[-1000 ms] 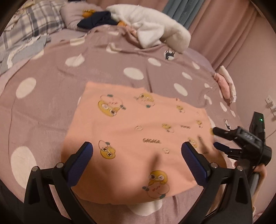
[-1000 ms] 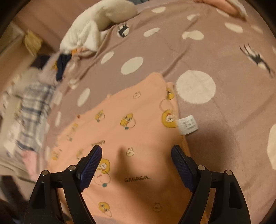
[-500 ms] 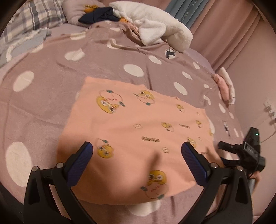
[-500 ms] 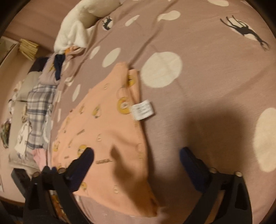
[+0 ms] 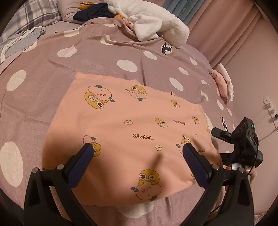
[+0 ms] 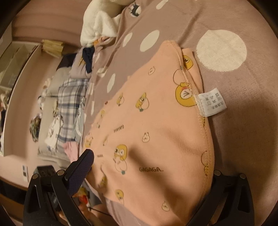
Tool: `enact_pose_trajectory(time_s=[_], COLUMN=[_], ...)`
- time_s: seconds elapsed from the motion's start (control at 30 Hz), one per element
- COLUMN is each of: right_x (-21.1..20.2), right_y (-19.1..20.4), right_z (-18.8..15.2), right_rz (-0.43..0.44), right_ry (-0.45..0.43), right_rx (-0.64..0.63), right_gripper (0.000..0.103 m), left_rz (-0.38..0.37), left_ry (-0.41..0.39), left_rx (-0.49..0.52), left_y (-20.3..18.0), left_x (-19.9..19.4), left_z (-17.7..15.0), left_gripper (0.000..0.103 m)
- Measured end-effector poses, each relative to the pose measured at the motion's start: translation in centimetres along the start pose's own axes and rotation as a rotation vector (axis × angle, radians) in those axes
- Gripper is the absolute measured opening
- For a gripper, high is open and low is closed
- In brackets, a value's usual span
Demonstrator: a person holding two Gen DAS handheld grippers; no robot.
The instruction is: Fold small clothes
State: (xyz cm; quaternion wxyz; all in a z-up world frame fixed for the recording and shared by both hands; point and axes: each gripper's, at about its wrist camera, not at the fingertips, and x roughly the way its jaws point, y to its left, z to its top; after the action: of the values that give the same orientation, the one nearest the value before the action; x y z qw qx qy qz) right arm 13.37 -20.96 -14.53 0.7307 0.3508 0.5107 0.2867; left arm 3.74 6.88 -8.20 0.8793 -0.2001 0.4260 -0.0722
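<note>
Dotted bedspread (image 5: 43,57) carrying peach garment (image 5: 132,121), lying flat, centred. Left gripper (image 5: 137,153) hovering spread above near hem. Right gripper (image 6: 149,166) spread at side seam, one finger hidden under cloth. Advice: pinching both layers near label (image 6: 211,101), lifting evenly.

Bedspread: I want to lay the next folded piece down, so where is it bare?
Bare bedspread lies left of the peach garment, and between its far edge and the white fleece. The head of the bed is crowded: fleece, dark clothes, plaid pillow.
</note>
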Motion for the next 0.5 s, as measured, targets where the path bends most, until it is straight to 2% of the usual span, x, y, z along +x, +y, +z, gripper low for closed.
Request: enact_pose_trajectory(time_s=[0.07, 0.13, 0.17, 0.23, 0.33, 0.5], right_x=[-0.3, -0.8, -0.8, -0.9, -0.7, -1.0], right_y=[0.0, -0.7, -0.9, -1.2, -0.9, -0.7], right_z=[-0.1, 0.0, 0.0, 0.0, 0.1, 0.0], right_rz=[-0.031, -0.075, -0.095, -0.136, -0.165, -0.163], right_ry=[-0.023, -0.039, -0.046, -0.054, -0.07, -0.109], right_rx=[0.014, 0.032, 0.043, 0.048, 0.028, 0.024], right_gripper=[0.085, 0.058, 0.052, 0.032, 0.018, 0.016], left_rz=[0.006, 0.013, 0.018, 0.03, 0.037, 0.024], left_ry=[0.0, -0.005, -0.004, 0.005, 0.007, 0.003], left_rx=[-0.001, -0.001, 0.003, 0.015, 0.014, -0.027], left_y=[0.1, 0.2, 0.2, 0.2, 0.4, 1.5], left_x=[0.0, -0.1, -0.1, -0.1, -0.1, -0.7], left_z=[0.1, 0.1, 0.1, 0.1, 0.0, 0.2], left_gripper=[0.102, 0.102, 0.102, 0.102, 0.102, 0.102])
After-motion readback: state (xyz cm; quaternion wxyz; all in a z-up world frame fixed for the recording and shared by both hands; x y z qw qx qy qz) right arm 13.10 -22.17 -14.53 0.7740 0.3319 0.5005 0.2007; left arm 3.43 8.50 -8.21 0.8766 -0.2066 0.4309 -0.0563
